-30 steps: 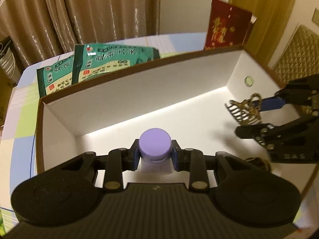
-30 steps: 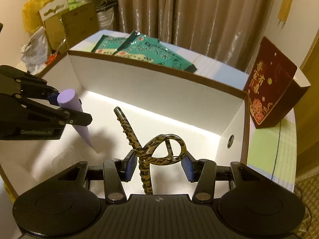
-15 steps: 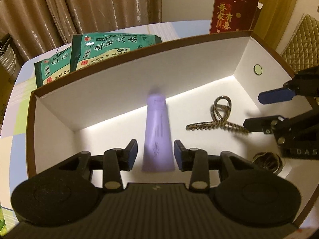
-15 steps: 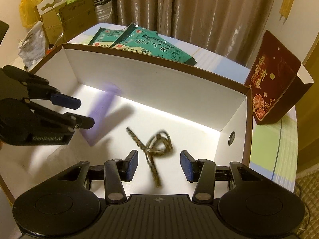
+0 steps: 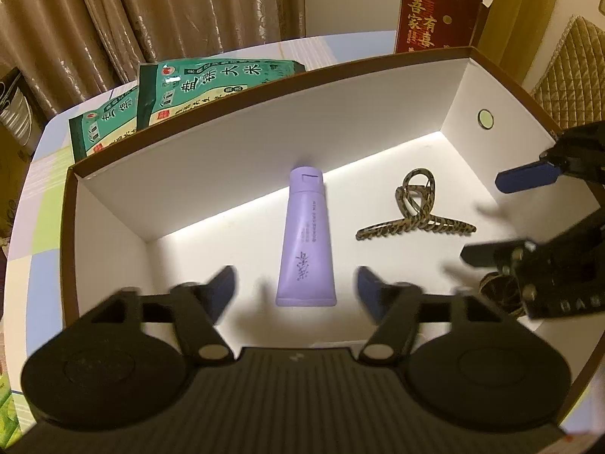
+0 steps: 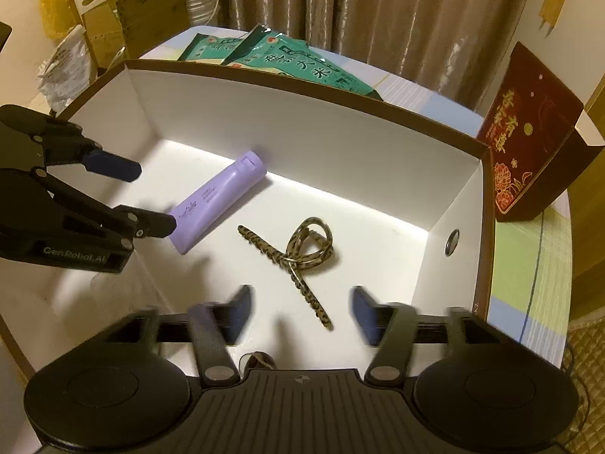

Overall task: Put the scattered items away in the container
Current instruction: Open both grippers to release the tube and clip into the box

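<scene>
A lilac tube [image 5: 307, 244] lies flat on the floor of the white, brown-rimmed box [image 5: 242, 151], cap toward the far wall. To its right lies a leopard-print hair claw [image 5: 415, 213]. My left gripper [image 5: 295, 291] hovers over the tube's crimped end, its jaws opening, and the pads touch nothing. My right gripper [image 6: 300, 312] hangs above the claw [image 6: 298, 255], jaws also opening and empty. In the right wrist view the tube [image 6: 217, 200] lies beside the left gripper [image 6: 153, 196]. The right gripper [image 5: 487, 219] enters the left wrist view from the right.
A dark coiled hair tie [image 5: 499, 293] lies in the box near its right wall. Behind the box lie two green rice bags [image 5: 196, 87] and stands a red gift box [image 5: 435, 11]. Cardboard boxes and bags [image 6: 94, 22] sit beyond the table's left edge. Curtains hang behind.
Both grippers let go: the tube dropped from the left gripper and the hair claw from the right, and both now lie on the box floor. The jaws have spread wider.
</scene>
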Action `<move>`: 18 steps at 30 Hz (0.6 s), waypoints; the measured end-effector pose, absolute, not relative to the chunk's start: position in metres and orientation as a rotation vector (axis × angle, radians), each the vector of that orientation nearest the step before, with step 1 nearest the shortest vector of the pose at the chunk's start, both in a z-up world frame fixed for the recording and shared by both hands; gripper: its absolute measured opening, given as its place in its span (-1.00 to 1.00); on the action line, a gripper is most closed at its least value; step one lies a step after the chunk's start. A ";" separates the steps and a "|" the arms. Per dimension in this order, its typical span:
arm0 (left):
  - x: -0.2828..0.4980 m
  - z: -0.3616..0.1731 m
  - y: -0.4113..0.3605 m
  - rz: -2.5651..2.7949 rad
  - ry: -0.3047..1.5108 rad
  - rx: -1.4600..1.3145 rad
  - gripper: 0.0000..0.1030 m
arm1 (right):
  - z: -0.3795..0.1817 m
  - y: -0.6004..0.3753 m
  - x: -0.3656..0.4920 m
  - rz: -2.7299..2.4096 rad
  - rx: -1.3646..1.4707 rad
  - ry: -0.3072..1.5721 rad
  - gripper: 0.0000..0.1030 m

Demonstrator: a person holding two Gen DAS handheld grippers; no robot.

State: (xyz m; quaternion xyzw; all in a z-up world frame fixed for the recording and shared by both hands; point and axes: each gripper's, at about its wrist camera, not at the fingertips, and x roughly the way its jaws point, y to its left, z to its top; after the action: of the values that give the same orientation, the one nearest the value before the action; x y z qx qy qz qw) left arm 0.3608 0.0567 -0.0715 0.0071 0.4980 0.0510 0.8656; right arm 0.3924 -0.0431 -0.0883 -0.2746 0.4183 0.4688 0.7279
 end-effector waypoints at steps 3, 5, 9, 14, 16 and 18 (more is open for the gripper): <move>0.358 -0.067 0.053 0.106 1.026 0.058 0.74 | -0.086 -0.044 0.387 1.074 -0.604 0.910 0.61; 0.357 -0.064 0.051 0.100 1.023 0.082 0.76 | -0.084 -0.044 0.382 1.074 -0.618 0.887 0.73; 0.350 -0.054 0.052 0.088 1.005 0.085 0.79 | -0.078 -0.046 0.378 1.073 -0.615 0.870 0.77; 0.333 -0.035 0.057 0.073 0.954 0.072 0.79 | -0.067 -0.058 0.371 1.066 -0.595 0.830 0.78; 0.322 -0.025 0.056 0.071 0.919 0.092 0.78 | -0.061 -0.065 0.366 1.063 -0.581 0.799 0.79; 0.308 -0.015 0.054 0.063 0.876 0.116 0.77 | -0.056 -0.074 0.359 1.062 -0.562 0.774 0.79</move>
State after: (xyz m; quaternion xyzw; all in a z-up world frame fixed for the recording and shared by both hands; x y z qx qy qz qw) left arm 0.3081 0.0541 -0.0146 0.0559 0.4237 0.0306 0.9036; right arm 0.3593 -0.0736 -0.0555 -0.2579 0.3547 0.4871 0.7552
